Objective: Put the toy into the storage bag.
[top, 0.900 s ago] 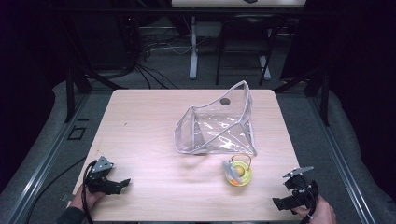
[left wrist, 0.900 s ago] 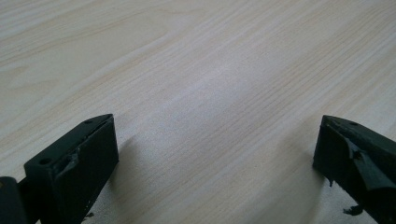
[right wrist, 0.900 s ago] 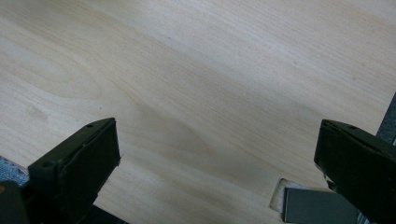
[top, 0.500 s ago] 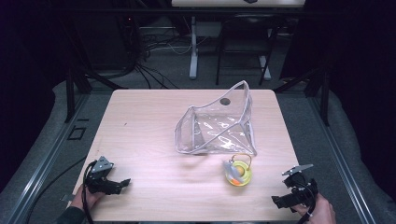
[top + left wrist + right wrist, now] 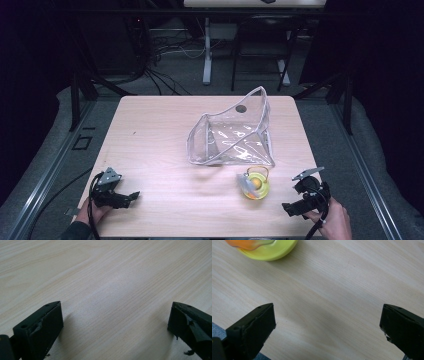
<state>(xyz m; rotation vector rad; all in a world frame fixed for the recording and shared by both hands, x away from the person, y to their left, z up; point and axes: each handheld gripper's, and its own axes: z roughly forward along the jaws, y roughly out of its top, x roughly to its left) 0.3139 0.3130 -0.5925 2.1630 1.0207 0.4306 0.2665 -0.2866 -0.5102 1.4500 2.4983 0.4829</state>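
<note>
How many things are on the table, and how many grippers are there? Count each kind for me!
Clear plastic bag: 1
Yellow toy: 1
Grippers: 2, the left gripper and the right gripper
Total: 4

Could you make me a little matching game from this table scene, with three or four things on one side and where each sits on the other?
Things:
1. clear plastic bag
2. yellow toy
3. left tool
4. right tool

Places:
A. near the table's front left corner, jaws open over bare wood
B. middle of the table, toward the far side
C. near the table's front right corner, jaws open
D. just in front of the bag, between bag and front edge

Pairs: 1-B, 2-D, 3-A, 4-C
</note>
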